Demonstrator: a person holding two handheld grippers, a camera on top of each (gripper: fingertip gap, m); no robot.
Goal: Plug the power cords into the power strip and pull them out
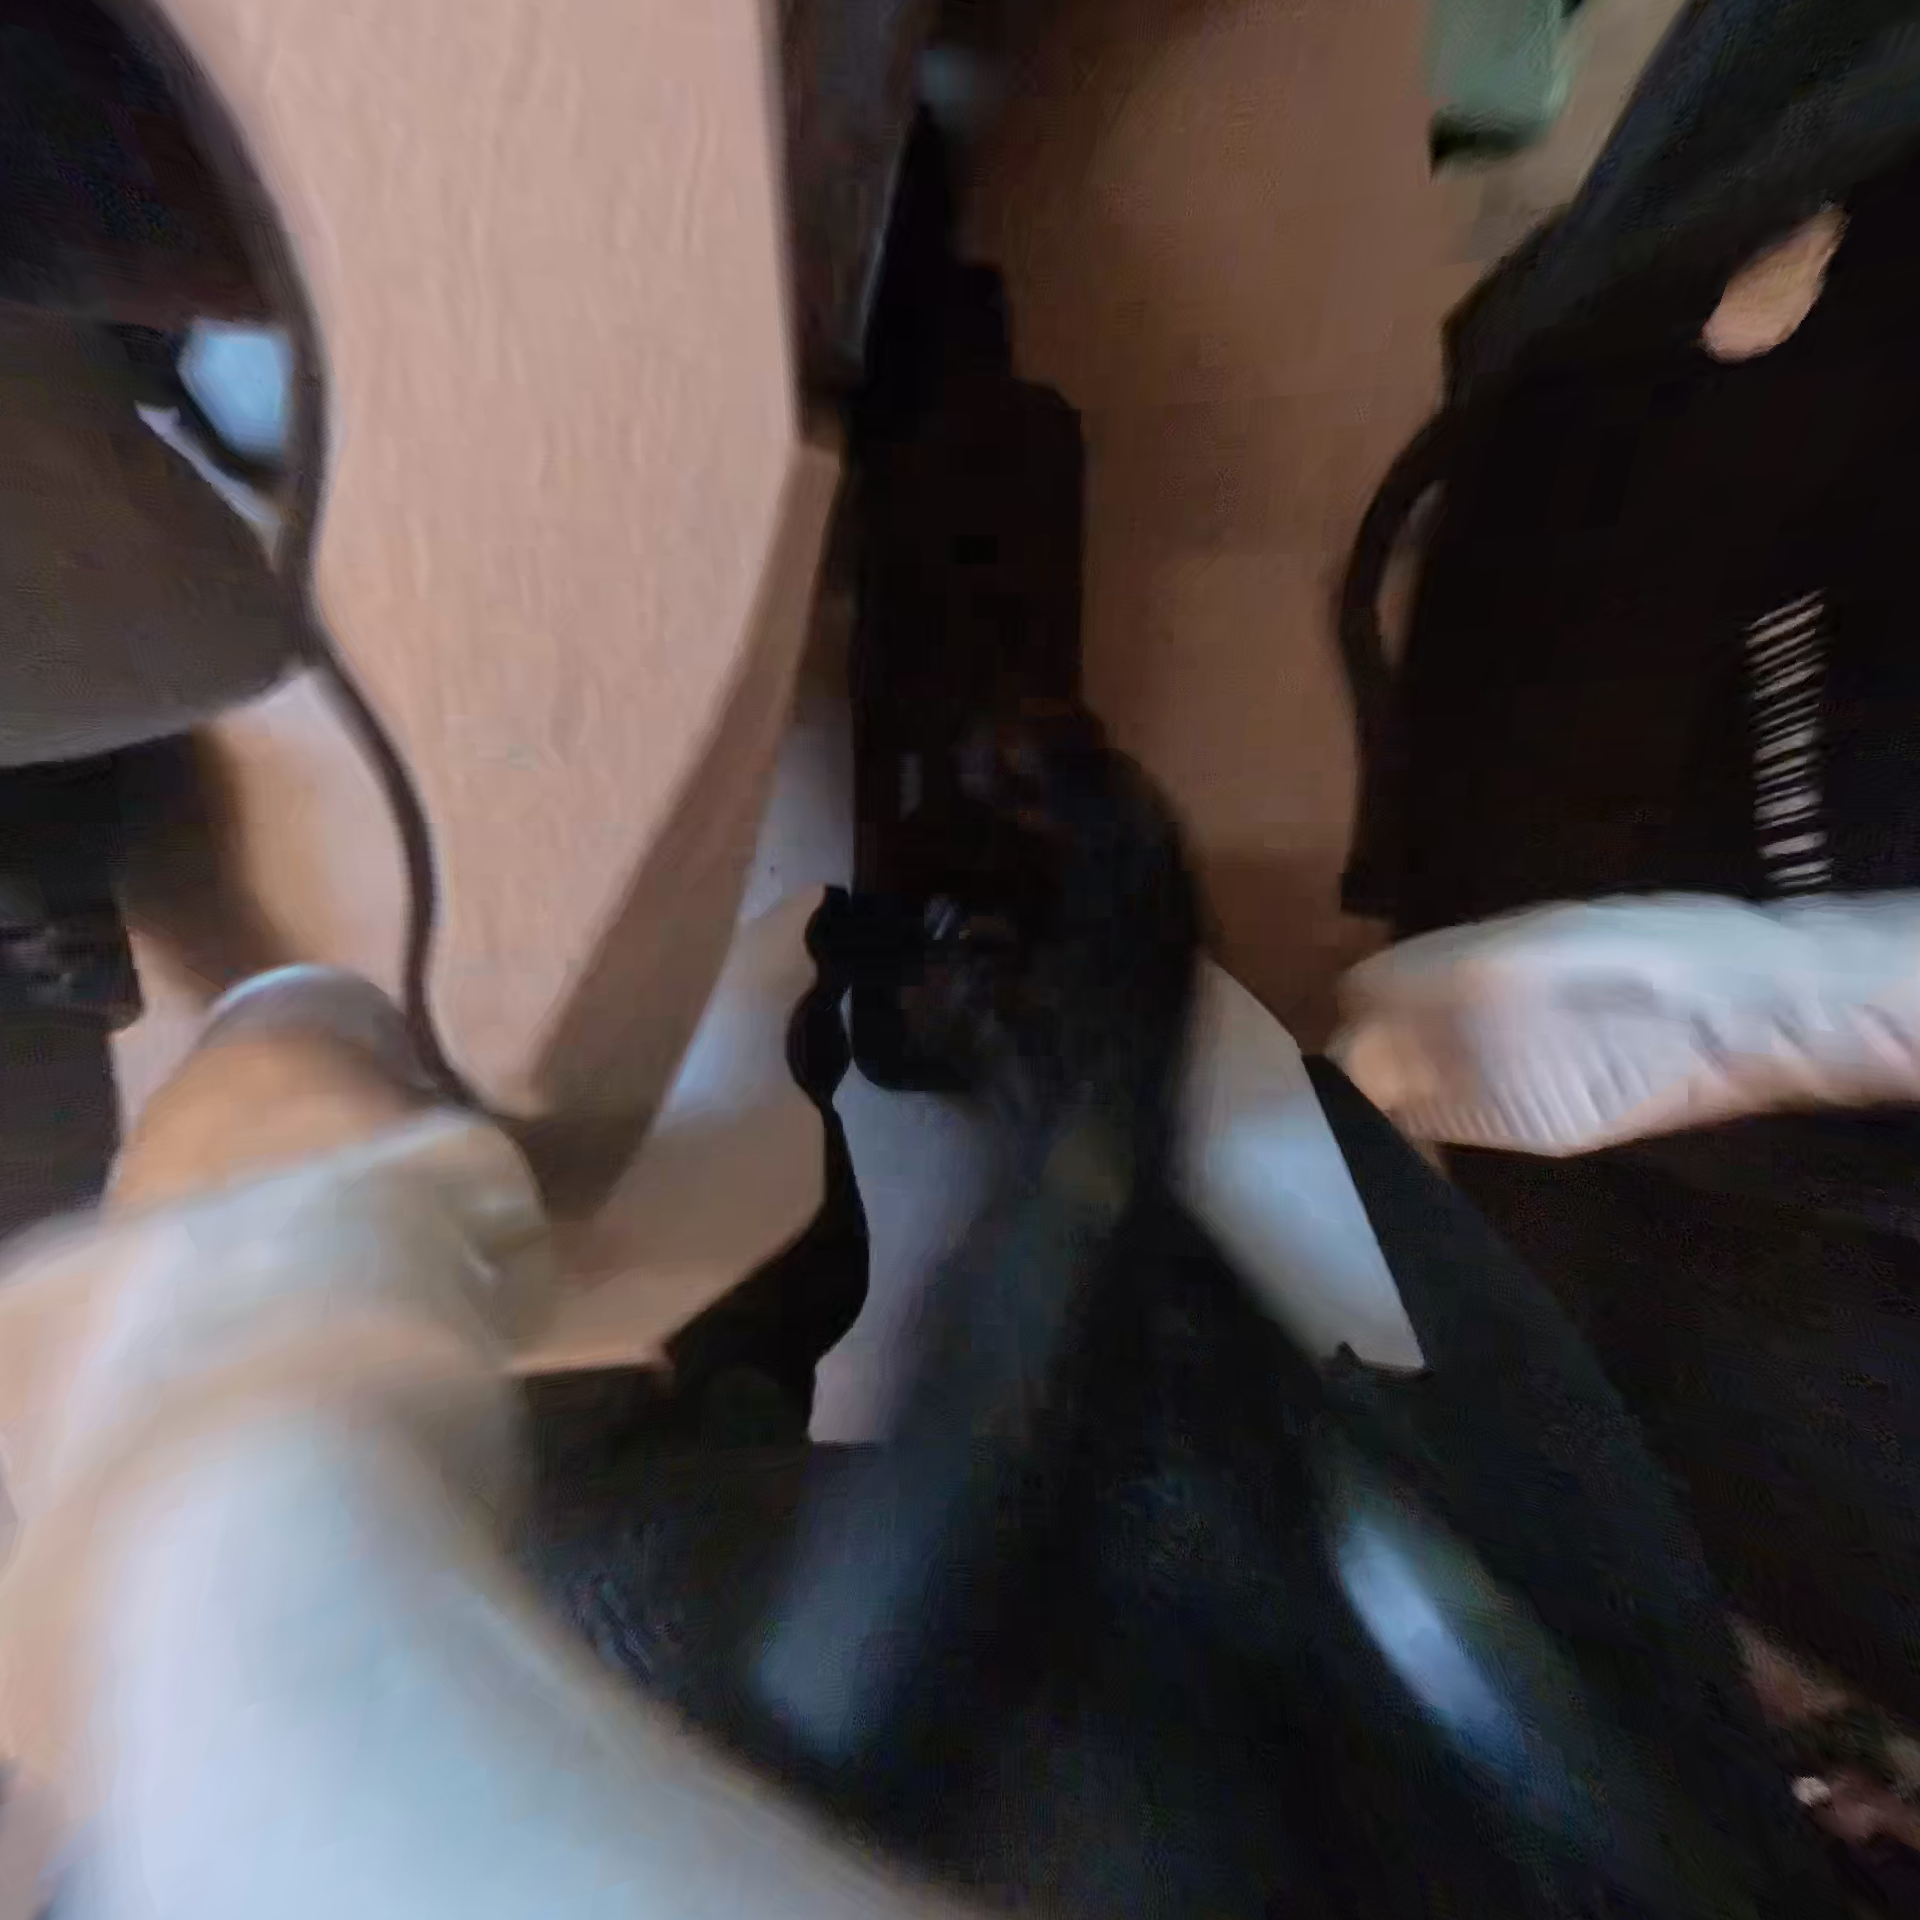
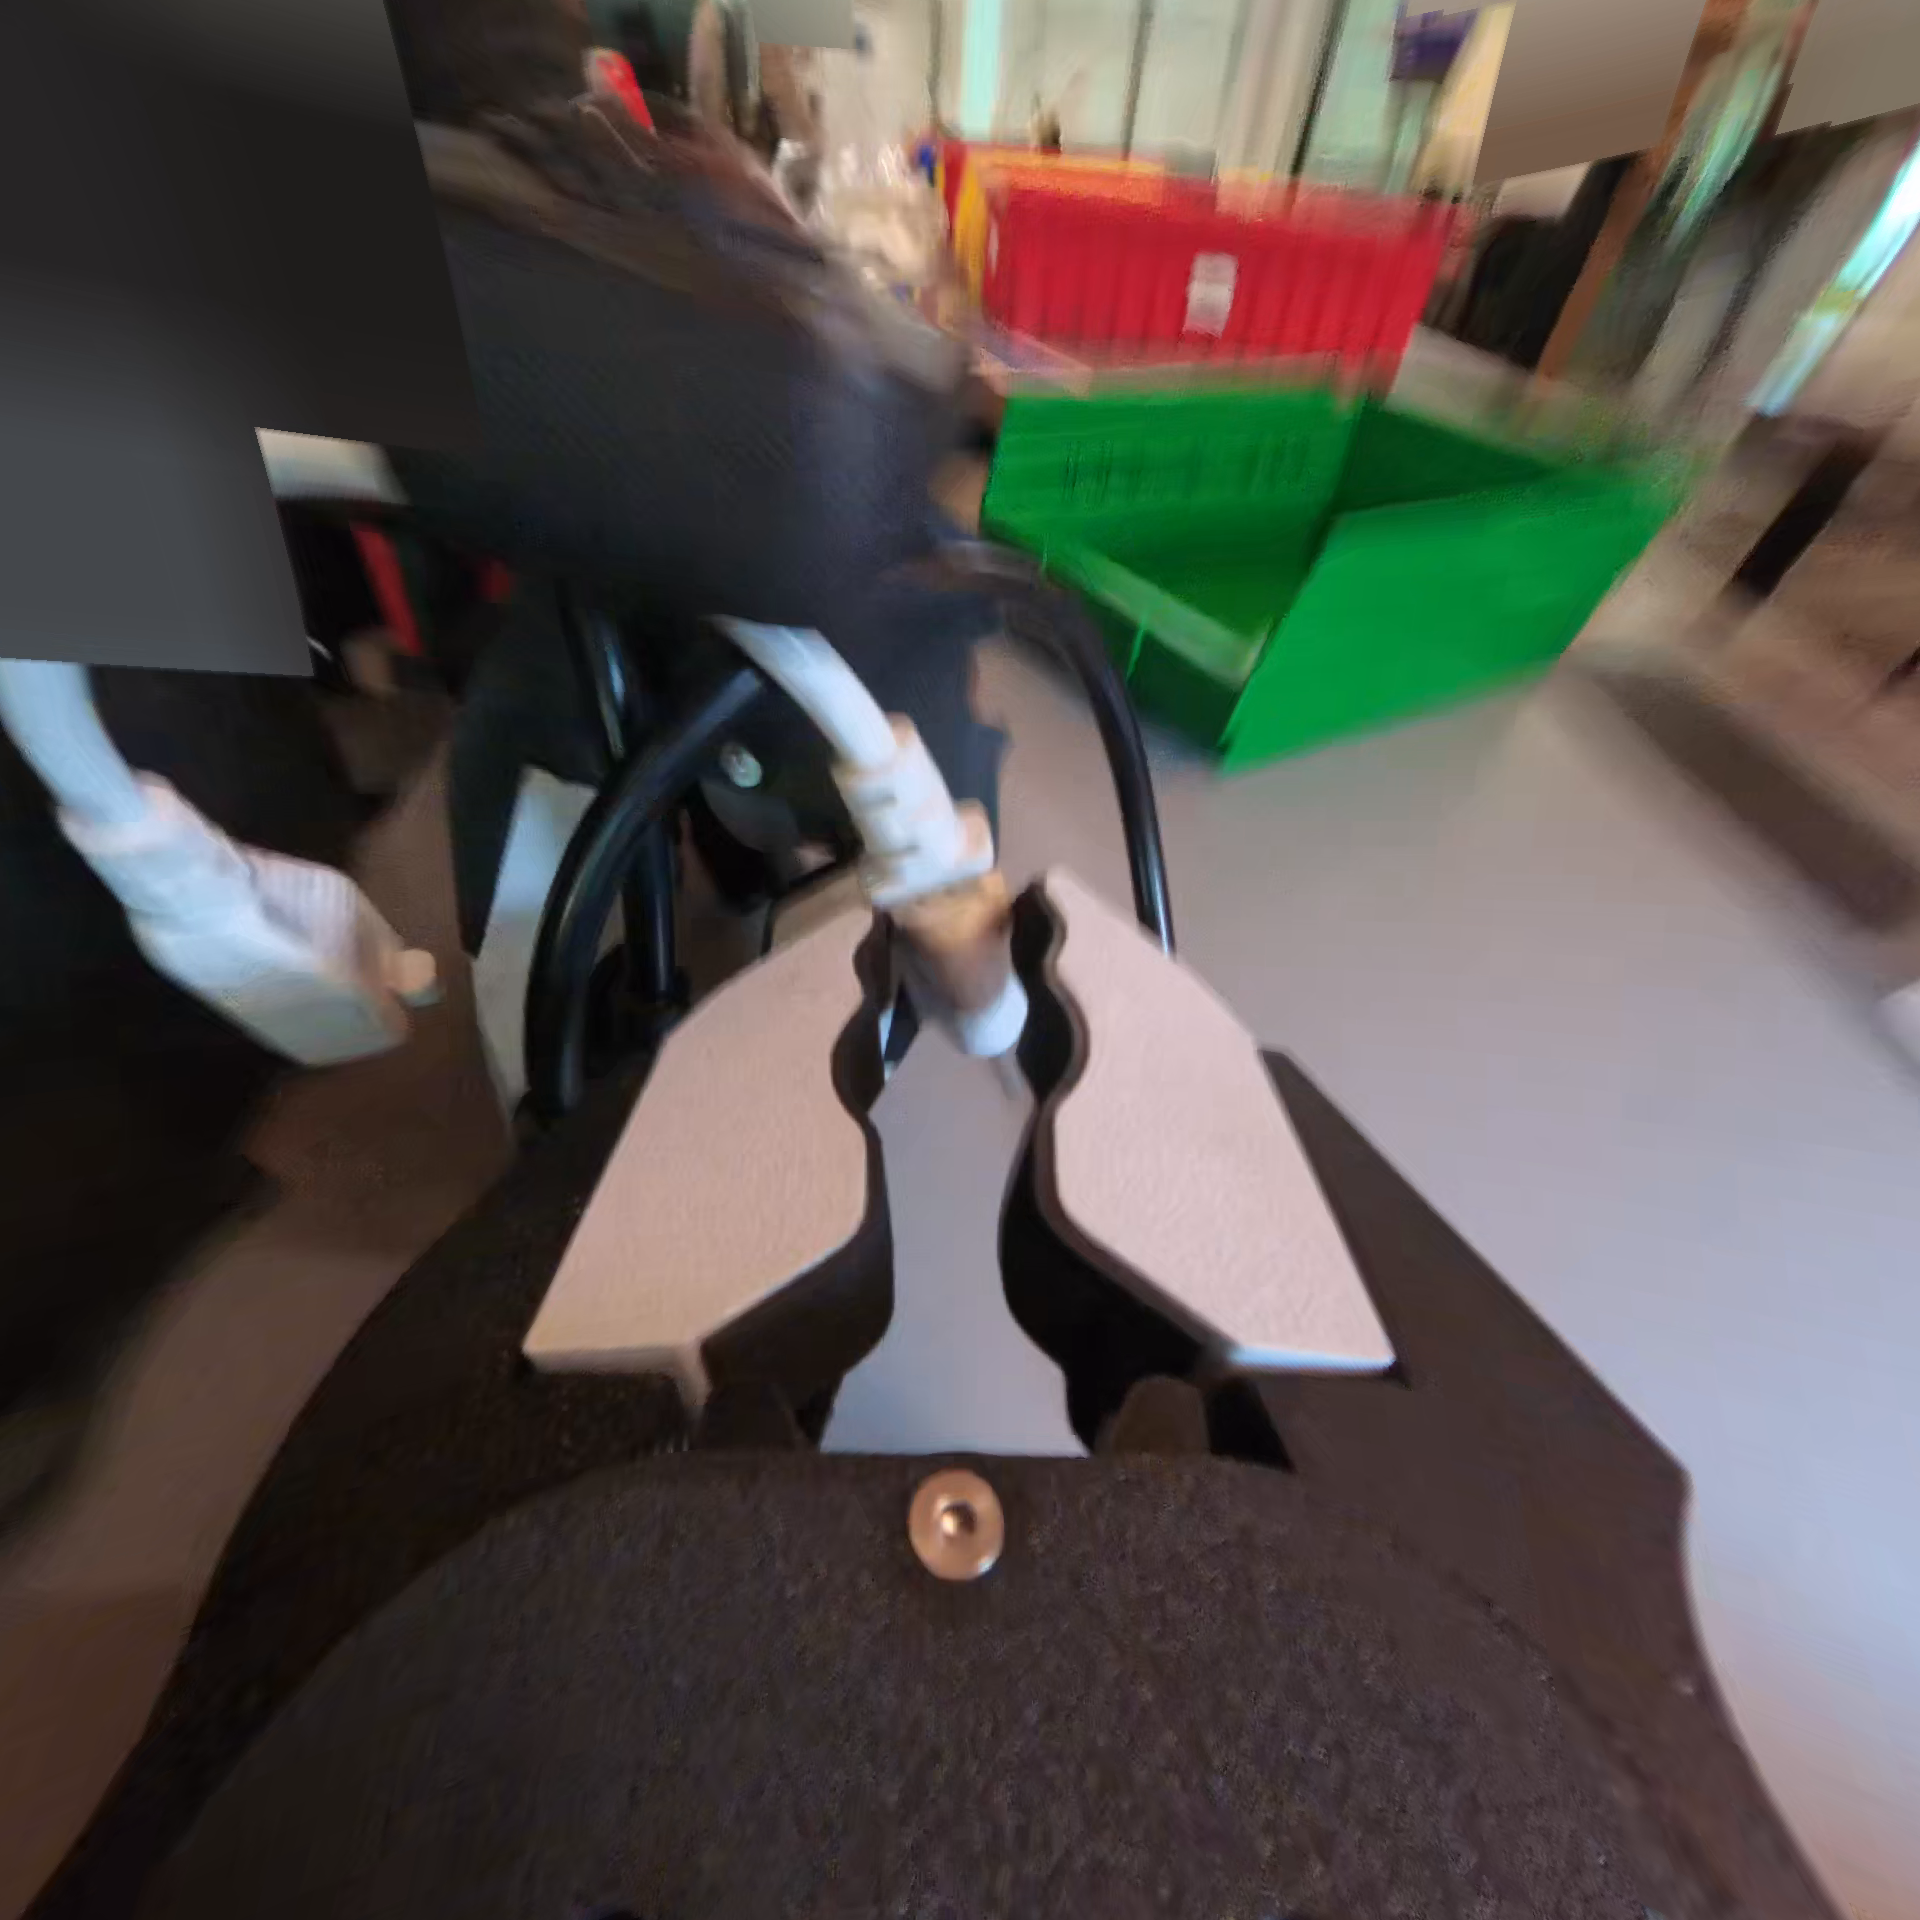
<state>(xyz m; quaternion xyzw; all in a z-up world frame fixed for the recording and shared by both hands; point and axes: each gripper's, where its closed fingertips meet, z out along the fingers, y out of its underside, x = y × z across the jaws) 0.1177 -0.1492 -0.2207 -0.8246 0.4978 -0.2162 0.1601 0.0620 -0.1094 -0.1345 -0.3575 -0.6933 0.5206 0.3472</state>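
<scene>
The left wrist view is heavily blurred. My left gripper (image 1: 1029, 1039) has its pale fingers (image 1: 727, 1143) about a plug's width apart, and a black plug (image 1: 966, 831) fills the gap, its black cord (image 1: 987, 1403) running back toward the camera. A blurred white plug (image 1: 1610, 1008) lies to its right. My right gripper (image 2: 956, 935) is shut on the tip of a white plug (image 2: 914, 810), held in the air, with its white cord (image 2: 800, 675) arching up and left. The power strip cannot be made out.
A tan wooden surface (image 1: 540, 520) and a dark mass (image 1: 1610, 571) lie ahead of the left gripper. In the right wrist view, a second white plug (image 2: 239, 935) hangs at the left, beside black cords (image 2: 613, 831), a green crate (image 2: 1351, 561), a red crate (image 2: 1195, 260), a seated person (image 2: 675, 416) and grey floor (image 2: 1455, 987). Across from one pair of fingers to the other is roughly 10 cm.
</scene>
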